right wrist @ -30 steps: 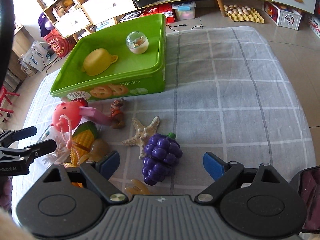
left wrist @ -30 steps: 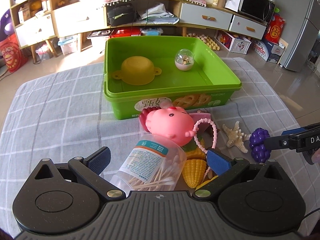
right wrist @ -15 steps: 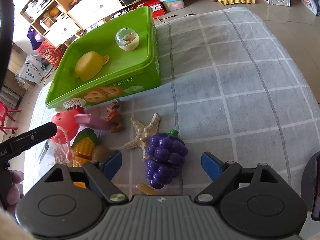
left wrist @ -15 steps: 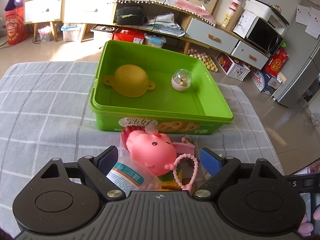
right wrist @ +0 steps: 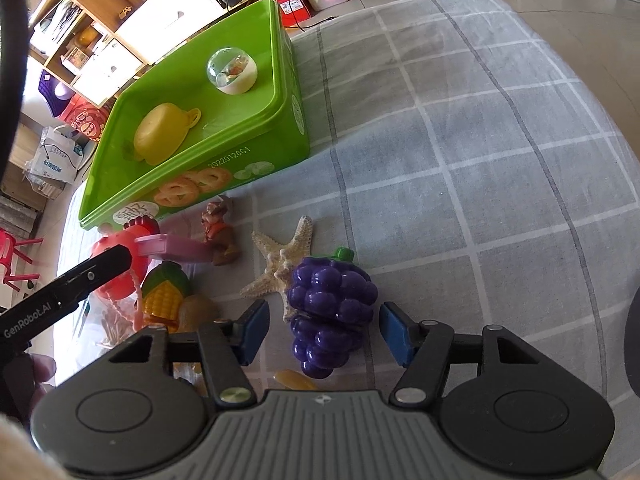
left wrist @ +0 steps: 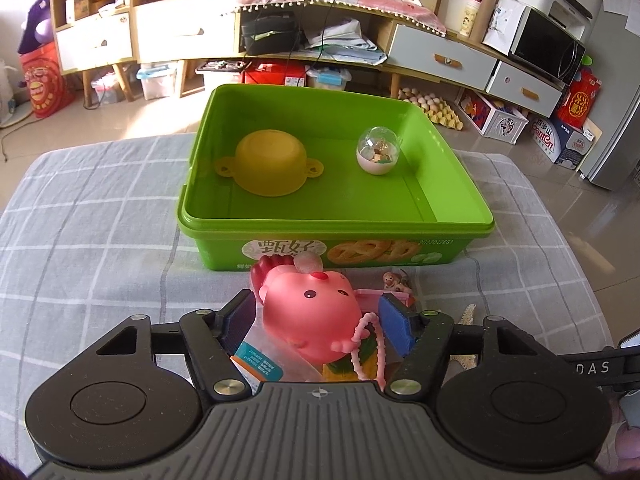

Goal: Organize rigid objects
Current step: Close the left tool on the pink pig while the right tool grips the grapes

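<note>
**Two claws open over the toys**

Left claw [left wrist: 316, 322] gapes around one pink toy [left wrist: 310, 312]; right claw [right wrist: 323, 330] gapes around one grape bunch [right wrist: 330, 312]. One green bin [left wrist: 448, 148] near the counter's far edge holds one yellow bowl [left wrist: 270, 168] and one capsule ball [left wrist: 378, 150].

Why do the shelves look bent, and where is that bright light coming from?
Left wrist view: the fisheye lens bows the shelves; sunlight washes out the floor behind the green bin. Right wrist view: the tablecloth grid curves likewise, the capsule ball shows glare, the grape toy between the open right gripper is sharp, and the dark left edge is blurred.
</note>
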